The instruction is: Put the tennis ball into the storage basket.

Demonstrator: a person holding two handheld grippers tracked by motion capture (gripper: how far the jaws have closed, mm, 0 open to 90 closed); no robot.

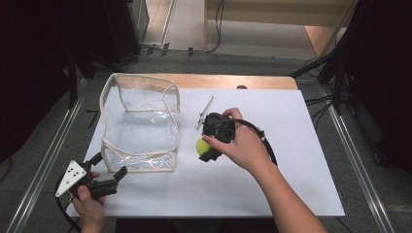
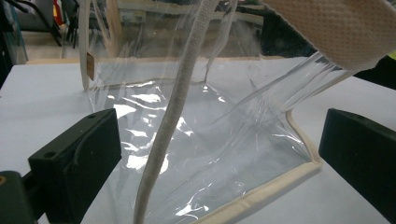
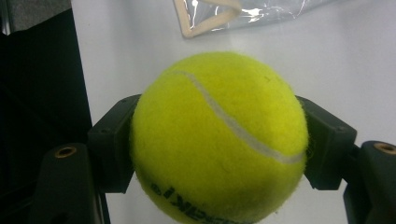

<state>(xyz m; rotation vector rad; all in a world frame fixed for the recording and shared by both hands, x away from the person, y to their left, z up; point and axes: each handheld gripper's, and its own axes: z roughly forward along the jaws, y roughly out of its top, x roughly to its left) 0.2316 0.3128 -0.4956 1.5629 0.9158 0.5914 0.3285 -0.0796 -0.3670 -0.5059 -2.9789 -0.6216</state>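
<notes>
A clear plastic bag [image 1: 138, 121] with beige trim stands open on the white sheet [image 1: 291, 145], left of centre. My left gripper [image 1: 111, 166] is open at the bag's near left corner. In the left gripper view the left gripper [image 2: 219, 158] has its jaws on either side of that bag [image 2: 210, 140] corner, apart from it, and a beige strap [image 2: 173, 121] hangs between them. My right gripper [image 1: 204, 146] is shut on a yellow tennis ball [image 1: 200, 144], just right of the bag. In the right gripper view the ball [image 3: 219, 140] sits between both jaws of the right gripper [image 3: 219, 144], above the sheet.
The white sheet covers a wooden table [image 1: 233, 81]. Metal rails [image 1: 359, 165] run along both sides, with cables [image 1: 320, 104] and dark stands beyond. The bag's corner [image 3: 219, 14] lies ahead of the ball. Bare sheet stretches right of my right hand.
</notes>
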